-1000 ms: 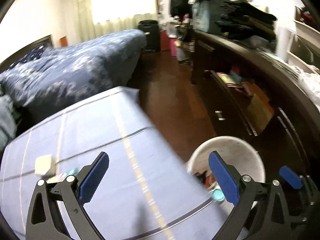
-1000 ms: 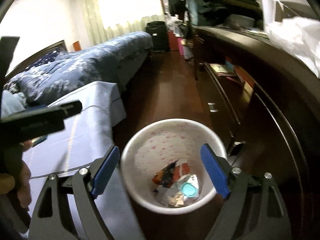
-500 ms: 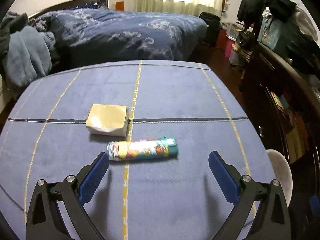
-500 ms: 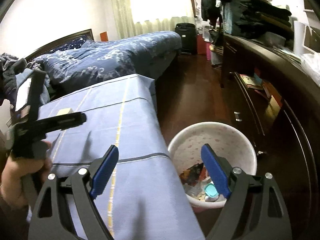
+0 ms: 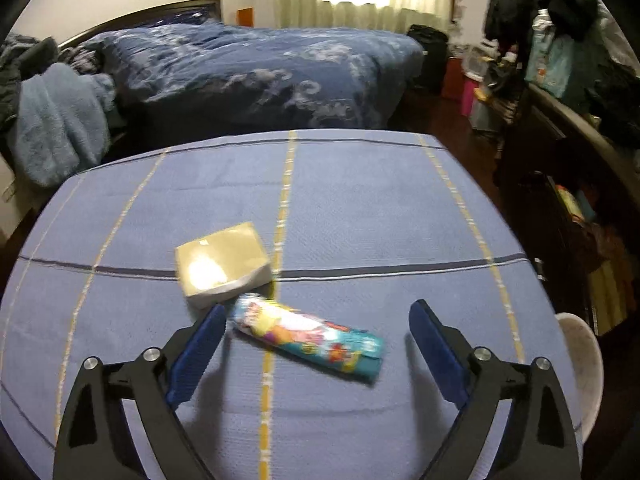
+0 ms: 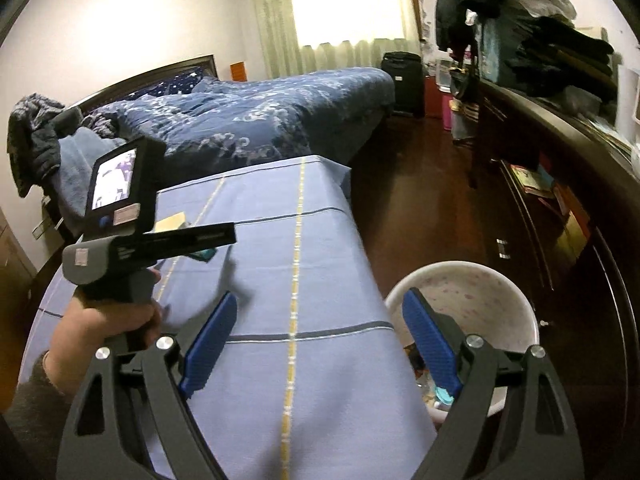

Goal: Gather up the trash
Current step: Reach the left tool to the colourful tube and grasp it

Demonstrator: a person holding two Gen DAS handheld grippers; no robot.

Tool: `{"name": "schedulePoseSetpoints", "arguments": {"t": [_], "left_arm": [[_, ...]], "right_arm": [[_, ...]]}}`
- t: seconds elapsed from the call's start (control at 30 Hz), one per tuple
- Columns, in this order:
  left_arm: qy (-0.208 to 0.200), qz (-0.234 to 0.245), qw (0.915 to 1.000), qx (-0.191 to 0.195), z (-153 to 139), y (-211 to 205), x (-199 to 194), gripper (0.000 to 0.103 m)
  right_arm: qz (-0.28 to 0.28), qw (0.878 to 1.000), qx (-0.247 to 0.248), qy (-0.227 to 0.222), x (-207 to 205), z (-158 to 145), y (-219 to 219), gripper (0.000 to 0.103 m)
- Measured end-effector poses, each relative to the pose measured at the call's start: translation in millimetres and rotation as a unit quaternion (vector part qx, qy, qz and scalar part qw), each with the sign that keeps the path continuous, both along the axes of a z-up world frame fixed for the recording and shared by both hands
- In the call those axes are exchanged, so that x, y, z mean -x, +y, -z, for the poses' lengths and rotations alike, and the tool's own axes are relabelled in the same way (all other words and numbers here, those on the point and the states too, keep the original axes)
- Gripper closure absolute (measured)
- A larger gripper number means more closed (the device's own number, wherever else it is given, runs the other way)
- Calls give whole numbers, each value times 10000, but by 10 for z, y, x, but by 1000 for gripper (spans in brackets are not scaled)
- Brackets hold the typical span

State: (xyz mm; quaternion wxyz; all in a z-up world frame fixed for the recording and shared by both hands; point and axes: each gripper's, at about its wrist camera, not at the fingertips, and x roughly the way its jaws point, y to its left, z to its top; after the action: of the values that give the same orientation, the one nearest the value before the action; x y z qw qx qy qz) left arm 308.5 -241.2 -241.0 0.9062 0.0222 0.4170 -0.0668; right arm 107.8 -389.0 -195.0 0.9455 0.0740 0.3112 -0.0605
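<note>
While we scan from the left of the blue striped tablecloth (image 5: 360,208), we meet first the small beige box with a glossy top (image 5: 222,263), lying across the dark stripe; just beside it, toward us and to the right, lies the colourful printed tube-shaped wrapper (image 5: 308,336), tilted down to the right; our left gripper (image 5: 316,344) hangs over it with its blue pads spread wide and nothing clamped, the left pad close to the wrapper's near end and the right pad well clear of the far end. We judge the step in hand to be picking up this wrapper; to do it well we should roll the wrist so the pads cross its narrow width, not its length, then descend to the cloth without nudging the box; the thin film will likely crumple, so we close fully. Further right, off the table's edge, the white speckled bin (image 6: 480,292) stands on the dark floor, already holding scraps; our right gripper (image 6: 316,340) waits above the table edge beside it, fingers apart and empty.
</note>
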Motion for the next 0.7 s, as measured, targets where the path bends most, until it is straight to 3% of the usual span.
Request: {"name": "schedulePoseSetpoints", "arguments": {"t": [0.1,0.23,0.27,0.3,0.4,0.7], "left_arm": [[226,-151,9996,93,59,73,-83,4],[235,-29,9997,76,61,36,-99,5],[191,-16,9998,64,48,31,-92,20],[100,-13,9999,31,26,34,-84,43],[57,57,10000,3,9,65,-75,58],[107,88,9991,401,-107,505,80,92]], "right_arm": [[-108,9999,18,-7,-17,-16,97,17],[-231,9997,31,25,-59,-23,179,17],[-256,9997,42,33,-68,-30,210,17],[-269,9996,48,32,-65,-32,219,17],[-334,9994,75,16,-73,-63,277,17],[-554,9983,139,99,-260,-83,519,17]]}}
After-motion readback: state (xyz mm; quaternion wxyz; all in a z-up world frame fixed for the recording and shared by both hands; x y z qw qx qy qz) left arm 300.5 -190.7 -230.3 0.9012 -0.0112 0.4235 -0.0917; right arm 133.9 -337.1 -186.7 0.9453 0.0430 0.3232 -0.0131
